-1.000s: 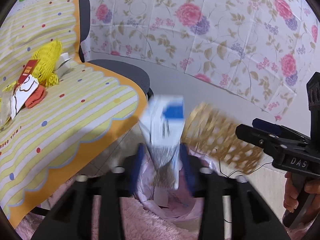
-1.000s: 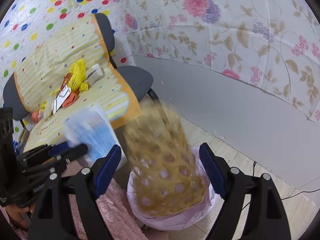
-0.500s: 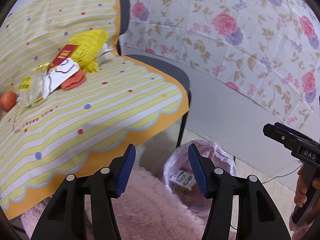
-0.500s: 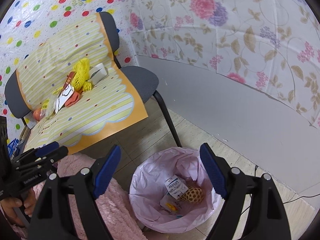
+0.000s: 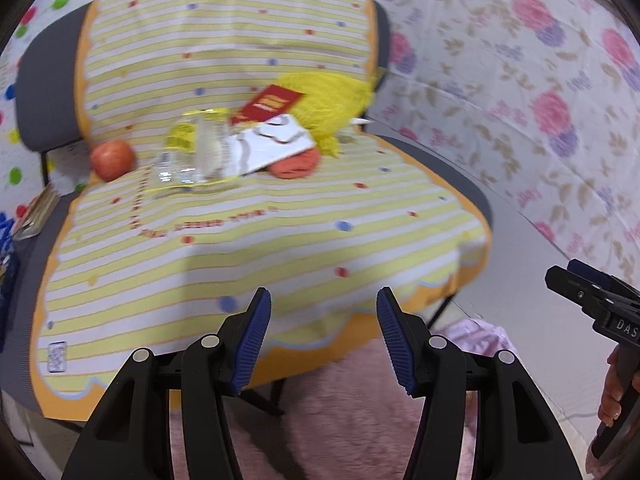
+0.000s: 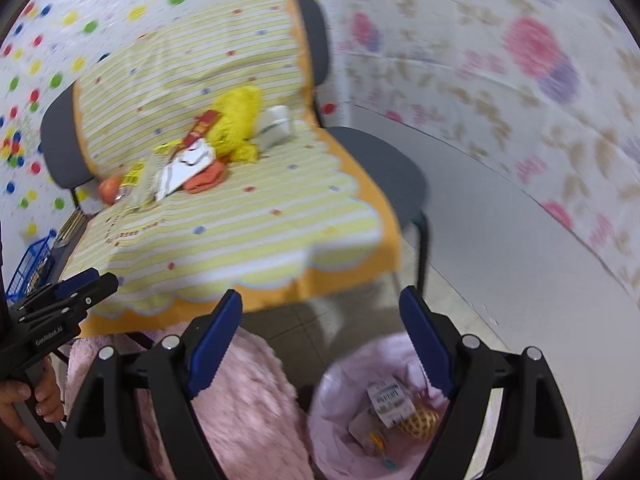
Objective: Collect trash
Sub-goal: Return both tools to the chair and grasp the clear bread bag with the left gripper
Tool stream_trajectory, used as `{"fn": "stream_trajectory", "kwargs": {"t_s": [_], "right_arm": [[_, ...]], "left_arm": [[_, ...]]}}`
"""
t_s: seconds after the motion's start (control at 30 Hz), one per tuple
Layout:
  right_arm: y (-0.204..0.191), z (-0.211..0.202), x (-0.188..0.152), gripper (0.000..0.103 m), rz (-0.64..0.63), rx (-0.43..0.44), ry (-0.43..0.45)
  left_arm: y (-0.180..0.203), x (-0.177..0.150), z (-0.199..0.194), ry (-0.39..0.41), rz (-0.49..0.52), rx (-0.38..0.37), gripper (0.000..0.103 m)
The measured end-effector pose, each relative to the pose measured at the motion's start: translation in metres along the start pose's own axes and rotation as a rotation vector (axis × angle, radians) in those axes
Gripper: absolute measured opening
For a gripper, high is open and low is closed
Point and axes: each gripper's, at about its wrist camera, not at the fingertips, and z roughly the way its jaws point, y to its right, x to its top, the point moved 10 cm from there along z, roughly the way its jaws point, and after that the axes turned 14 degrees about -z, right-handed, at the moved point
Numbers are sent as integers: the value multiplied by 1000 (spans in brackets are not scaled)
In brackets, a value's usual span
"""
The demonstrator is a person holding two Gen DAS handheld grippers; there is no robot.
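Now I have both hand-held grippers spread and empty: the left point(image 5: 320, 336) faces the trash pile point(image 5: 256, 136) on the chair point(image 5: 432, 164), the right point(image 6: 320, 340) hangs above the pink bag point(image 6: 340, 436), where a carton point(image 6: 390, 400) and net point(image 6: 420, 420) lie.

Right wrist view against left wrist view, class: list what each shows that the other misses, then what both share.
Only the right wrist view looks into the pink-lined bin, where a labelled carton and a yellow net ball lie; it also shows a white box and a blue basket.

Only the left wrist view shows a QR patch on the cloth's near corner.

Both show the striped cloth on the chairs, with the apple, red packet, yellow mesh and pink rug. The left gripper and right gripper are open and empty.
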Motion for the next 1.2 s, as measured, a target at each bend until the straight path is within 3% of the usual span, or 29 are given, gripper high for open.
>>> {"fn": "stream_trajectory", "kwargs": {"t_s": [0.23, 0.37, 0.6, 0.7, 0.77, 0.83, 0.97, 1.0, 1.07, 1.2], "right_arm": [[-46, 40, 53, 78, -107, 67, 3], [-80, 72, 85, 70, -168, 128, -14], [-112, 95, 128, 62, -237, 170, 45], [-111, 101, 139, 49, -226, 176, 67], [-111, 106, 142, 30, -223, 188, 72], [-110, 111, 143, 26, -231, 183, 73], [-106, 121, 143, 27, -241, 154, 58], [-103, 123, 143, 30, -238, 147, 52], [-97, 127, 143, 55, -223, 139, 49], [-89, 133, 137, 57, -216, 132, 30]], "left_arm": [[-72, 36, -9, 54, -124, 130, 60], [-107, 53, -16, 90, -184, 194, 60], [-136, 93, -5, 114, -216, 238, 60], [-137, 113, 9, 113, -214, 227, 60], [-135, 128, 23, 122, -183, 247, 57], [-130, 141, 36, 137, -144, 254, 56], [-117, 157, 73, 83, -132, 206, 57], [-117, 158, 80, 73, -132, 212, 58], [-119, 161, 100, 43, -132, 233, 57], [-120, 161, 131, -21, -179, 172, 51]]}}
